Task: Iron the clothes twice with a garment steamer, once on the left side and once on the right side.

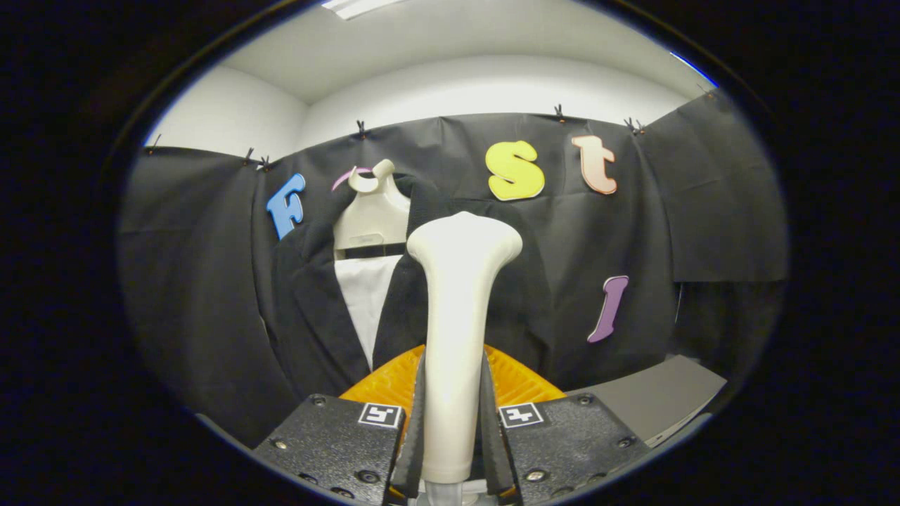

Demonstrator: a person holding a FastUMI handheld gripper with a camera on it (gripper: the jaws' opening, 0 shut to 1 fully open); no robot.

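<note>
My gripper (453, 414) is shut on the handle of a cream-white garment steamer (457, 316), which stands upright between the fingers with its wide head at the top. Beyond it hangs a black suit jacket (313, 309) over a white shirt (365, 299) on a cream mannequin torso (373, 211). The steamer head is in front of the jacket's right-hand half and hides part of it. I cannot tell whether the head touches the cloth.
Black cloth covers the booth wall (190, 281) behind and beside the mannequin. A grey tabletop (654, 397) lies low to the right of the fingers. White walls and ceiling rise above the cloth.
</note>
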